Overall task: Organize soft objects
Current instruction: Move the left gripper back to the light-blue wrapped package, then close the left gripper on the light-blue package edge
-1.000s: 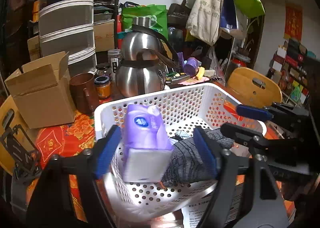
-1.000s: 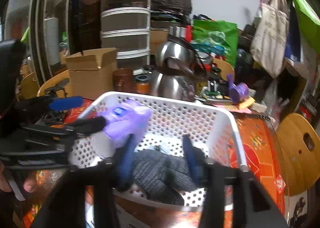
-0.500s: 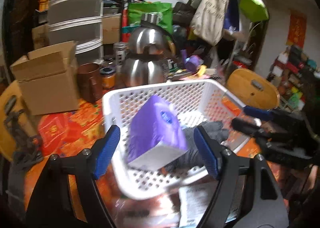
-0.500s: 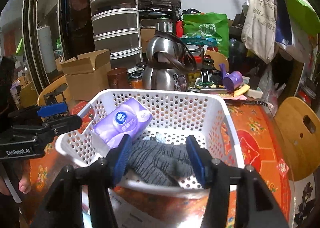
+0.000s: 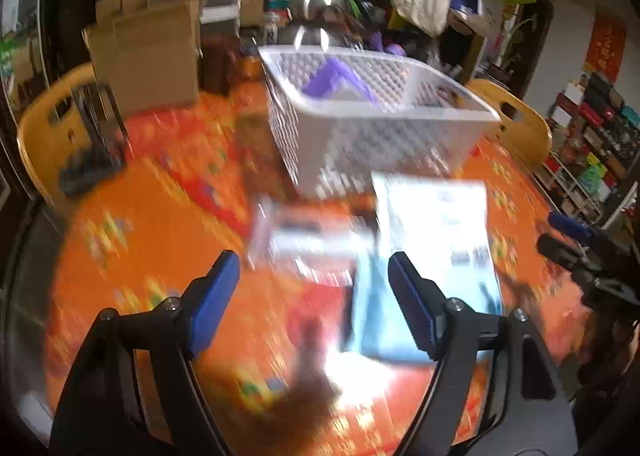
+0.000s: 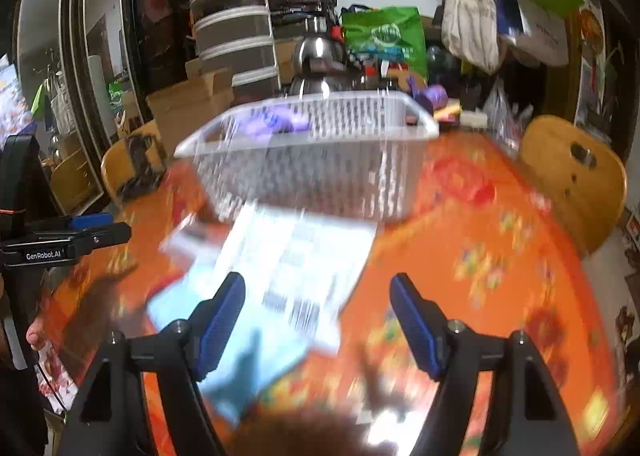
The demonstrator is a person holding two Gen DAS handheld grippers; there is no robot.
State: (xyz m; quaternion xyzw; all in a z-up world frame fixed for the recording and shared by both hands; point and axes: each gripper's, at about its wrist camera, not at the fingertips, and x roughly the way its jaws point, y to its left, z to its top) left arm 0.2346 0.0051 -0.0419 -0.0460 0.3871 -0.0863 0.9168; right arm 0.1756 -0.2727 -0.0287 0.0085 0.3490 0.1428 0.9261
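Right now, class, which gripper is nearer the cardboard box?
Left. The left gripper is on the cardboard box's side of the table. The right gripper, its jaws opening with nothing between them, is farther over, beyond the left one.

Basket (image 5: 372,128): white perforated plastic, matt. Pack inside it (image 5: 336,82): purple, smooth glossy wrap. Table cover (image 6: 500,256): orange patterned, glossy sheen. Printed sheet (image 6: 304,252): white paper, matt. Kettle (image 6: 318,56): polished metal, mirror-bright. Box (image 5: 148,56): brown cardboard, dull. Chair back (image 6: 572,176): smooth varnished wood. Hanging tote bag (image 6: 468,16): pale cloth. Gripper pads (image 5: 212,296): blue, matt; arms were black plastic.
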